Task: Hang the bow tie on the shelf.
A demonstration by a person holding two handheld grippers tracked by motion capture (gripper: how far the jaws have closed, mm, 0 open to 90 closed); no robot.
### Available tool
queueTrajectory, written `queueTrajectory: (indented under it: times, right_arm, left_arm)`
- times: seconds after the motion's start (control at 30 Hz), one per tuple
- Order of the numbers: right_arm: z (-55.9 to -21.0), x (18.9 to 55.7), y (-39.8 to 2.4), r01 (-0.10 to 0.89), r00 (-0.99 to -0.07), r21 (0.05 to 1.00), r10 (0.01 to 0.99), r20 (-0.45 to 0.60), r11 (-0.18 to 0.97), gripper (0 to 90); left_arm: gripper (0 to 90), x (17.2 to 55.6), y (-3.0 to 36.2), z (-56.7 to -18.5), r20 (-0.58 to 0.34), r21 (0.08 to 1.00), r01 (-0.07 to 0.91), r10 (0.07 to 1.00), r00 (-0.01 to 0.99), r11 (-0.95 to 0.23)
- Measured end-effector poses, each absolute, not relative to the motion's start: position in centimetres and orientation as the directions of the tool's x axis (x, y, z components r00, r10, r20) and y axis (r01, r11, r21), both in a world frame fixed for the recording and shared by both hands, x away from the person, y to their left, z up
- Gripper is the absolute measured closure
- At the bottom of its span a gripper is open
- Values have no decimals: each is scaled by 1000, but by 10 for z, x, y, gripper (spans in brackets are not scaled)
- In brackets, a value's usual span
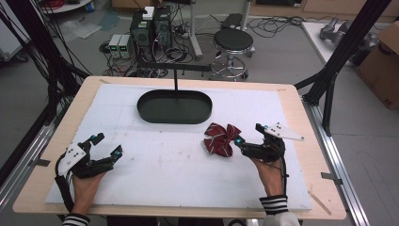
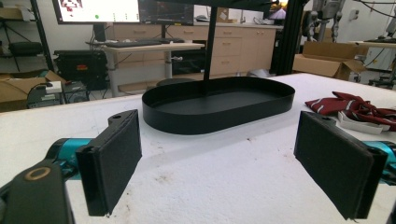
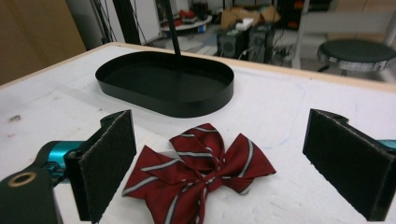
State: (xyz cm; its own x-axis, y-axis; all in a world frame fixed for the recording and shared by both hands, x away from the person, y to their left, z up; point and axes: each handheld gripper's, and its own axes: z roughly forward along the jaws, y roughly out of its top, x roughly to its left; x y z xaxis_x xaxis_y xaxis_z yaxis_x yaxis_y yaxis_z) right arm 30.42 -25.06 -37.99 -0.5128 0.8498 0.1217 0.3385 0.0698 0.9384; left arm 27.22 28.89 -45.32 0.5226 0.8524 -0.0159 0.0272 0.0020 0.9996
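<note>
On the right half of the white-covered worktop [image 1: 164, 160], a dark red bow tie [image 1: 220, 139] with thin pale stripes lies flat, made of soft, creased fabric with a knotted middle and lobes fanning outward. Its long axis in the high view runs from the far right toward the near left, and a pale strap or backing shows along one edge in the left gripper view. It rests just in front of the right tongs [image 1: 249, 136], whose jaws are spread wide apart; in the right gripper view the bow tie [image 3: 201, 170] sits between the two padded black jaws, touching neither.

Farther back, near the middle of the worktop, stands a black oval tray [image 1: 174, 107] with a low upright wall and a smooth matte surface; it holds nothing. A thin black post [image 1: 176, 81] rises at its far rim.

At the near left corner the left tongs [image 1: 107, 143] rest low, jaws likewise wide apart and gripping nothing, pointing toward the tray [image 2: 219, 105]. Each hand wears a striped cuff [image 1: 274, 204].
</note>
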Motion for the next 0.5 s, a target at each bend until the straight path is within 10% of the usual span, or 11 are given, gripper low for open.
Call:
queueTrajectory:
  times: [0.5]
  right_arm:
    - [-370,343,-222,581,-372,801,922,106,142,94]
  left_arm:
    - [153,272,289,-453,-16,1000,26,853,521,3]
